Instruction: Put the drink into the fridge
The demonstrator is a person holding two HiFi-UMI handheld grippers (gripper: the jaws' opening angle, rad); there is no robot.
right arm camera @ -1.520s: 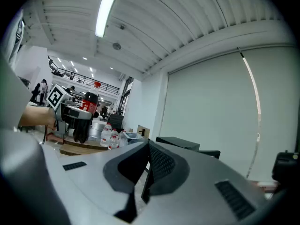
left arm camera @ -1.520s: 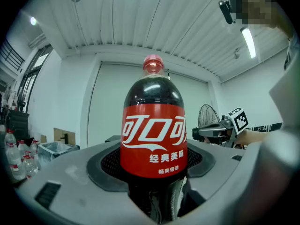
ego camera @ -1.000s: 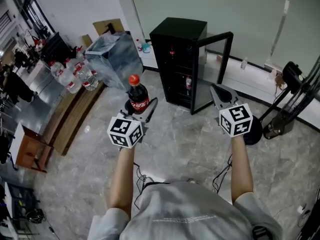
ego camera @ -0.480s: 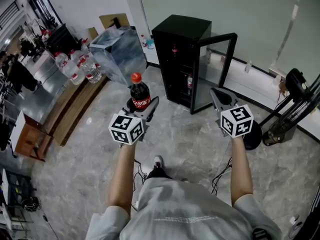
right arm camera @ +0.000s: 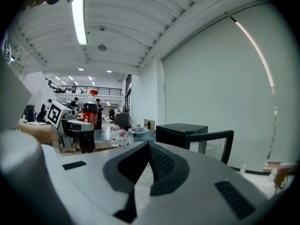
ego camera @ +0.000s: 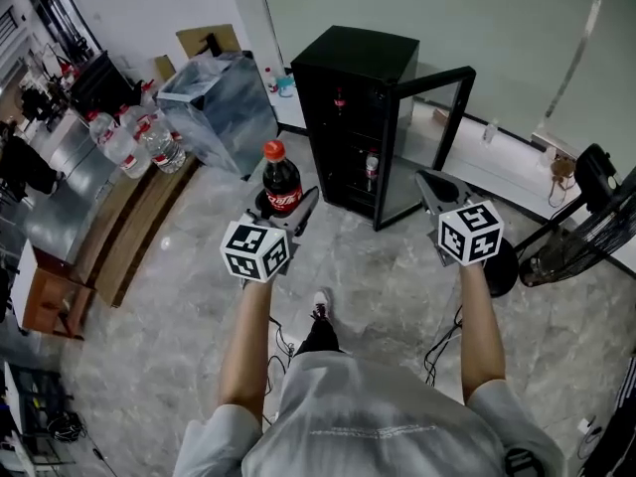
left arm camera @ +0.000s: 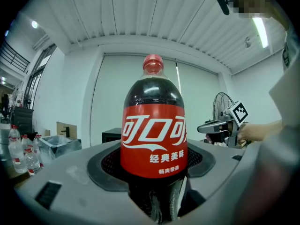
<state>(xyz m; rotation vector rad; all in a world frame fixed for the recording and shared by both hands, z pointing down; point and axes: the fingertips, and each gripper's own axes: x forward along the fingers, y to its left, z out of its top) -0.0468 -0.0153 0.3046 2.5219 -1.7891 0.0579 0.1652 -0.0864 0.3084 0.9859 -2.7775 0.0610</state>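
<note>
A cola bottle [ego camera: 281,178] with a red cap and red label stands upright in my left gripper [ego camera: 287,205], which is shut on its lower body. In the left gripper view the bottle [left arm camera: 153,130] fills the middle, its base sunk between the jaws. The black fridge [ego camera: 361,95] stands ahead on the floor with its glass door [ego camera: 429,137] swung open to the right; two bottles show on its shelves. My right gripper [ego camera: 438,188] hangs level with the left one, in front of the open door, shut and holding nothing. In the right gripper view its pads meet at the tip [right arm camera: 149,143].
A clear plastic-lined bin [ego camera: 221,107] and several water bottles [ego camera: 139,137] sit on a low wooden bench left of the fridge. A fan stand [ego camera: 571,237] is at the right. Cables and the person's foot [ego camera: 318,311] are on the marble floor below me.
The view has shifted a step toward the fridge, and a foot has come forward below. Both grippers keep their hold and spacing, and the bottle stays upright.
</note>
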